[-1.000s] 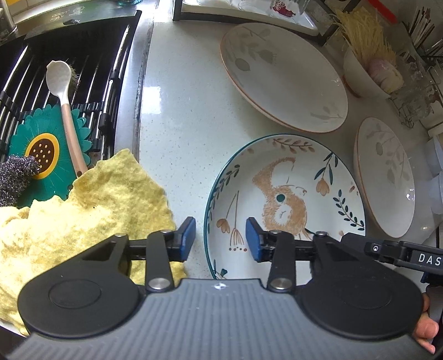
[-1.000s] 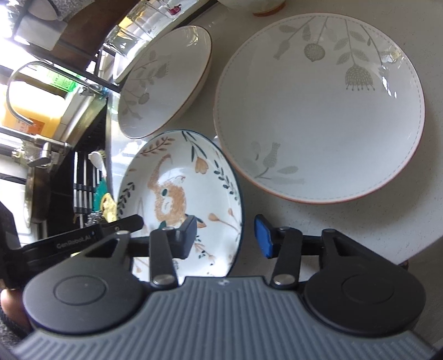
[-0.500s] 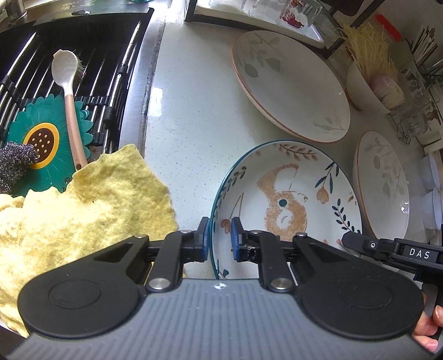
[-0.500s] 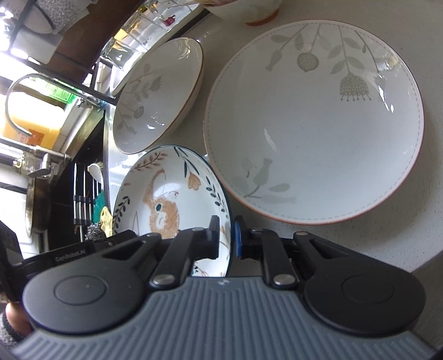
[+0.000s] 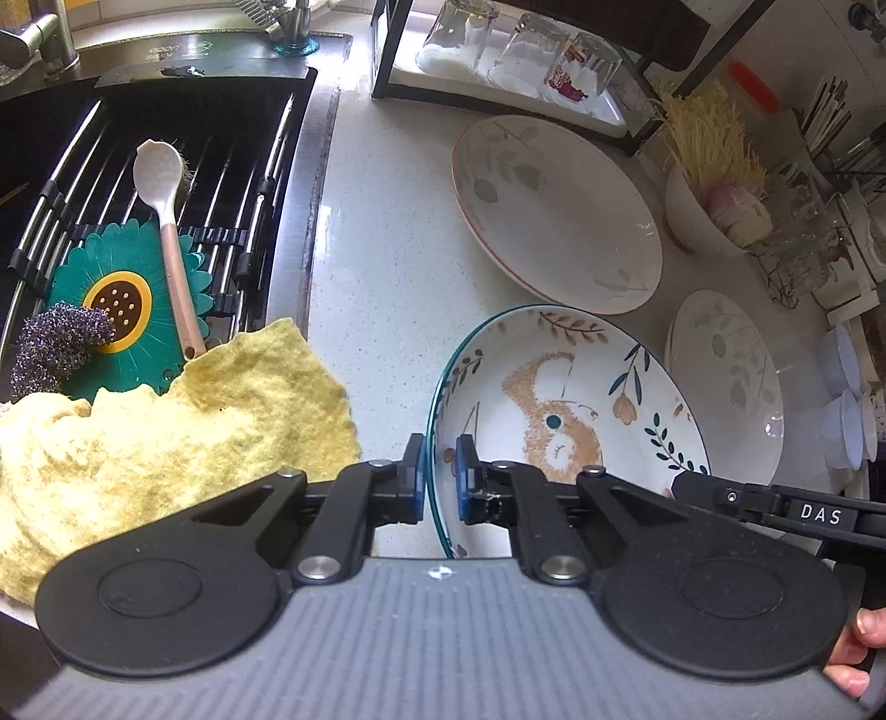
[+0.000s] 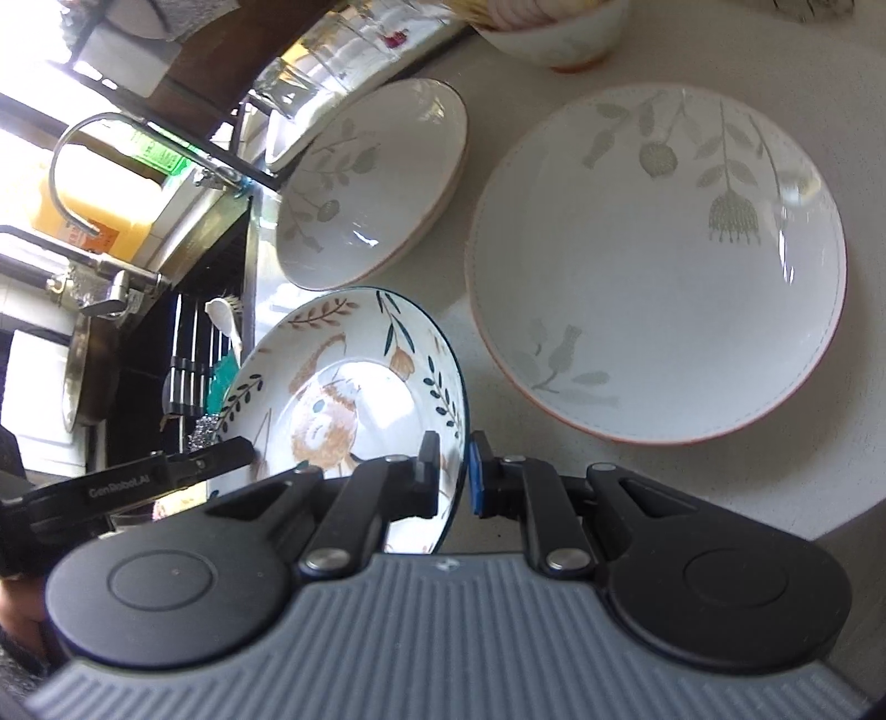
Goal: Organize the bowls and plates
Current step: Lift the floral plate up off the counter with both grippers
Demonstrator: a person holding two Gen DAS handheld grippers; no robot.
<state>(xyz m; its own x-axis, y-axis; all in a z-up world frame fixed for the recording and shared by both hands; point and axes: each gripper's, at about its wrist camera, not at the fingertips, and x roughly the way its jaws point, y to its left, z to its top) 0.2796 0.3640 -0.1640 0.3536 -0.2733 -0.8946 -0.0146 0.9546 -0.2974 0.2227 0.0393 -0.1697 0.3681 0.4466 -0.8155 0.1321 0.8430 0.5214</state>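
Squirrel bowl (image 5: 565, 421) sits between your 2 grippers: left gripper (image 5: 439, 479) jaws are closing on its near-left rim, right gripper (image 6: 453, 475) jaws are clamped on the opposite rim, bowl tilted off the bench (image 5: 387, 266).

White letters on the other tongs' black arm (image 5: 821, 514), right of the left tongs (image 5: 440, 479): "DAS"
Small print on the other tongs' black arm (image 6: 119, 486), left of the right tongs (image 6: 454, 475): "GenRobot.AI"
Pale lettering on the dark strip behind the sink (image 5: 160, 52), far ahead and left of the left tongs: too blurred to read
Red print on an upturned glass (image 5: 570, 83), far ahead of the left tongs: perhaps a logo, not legible
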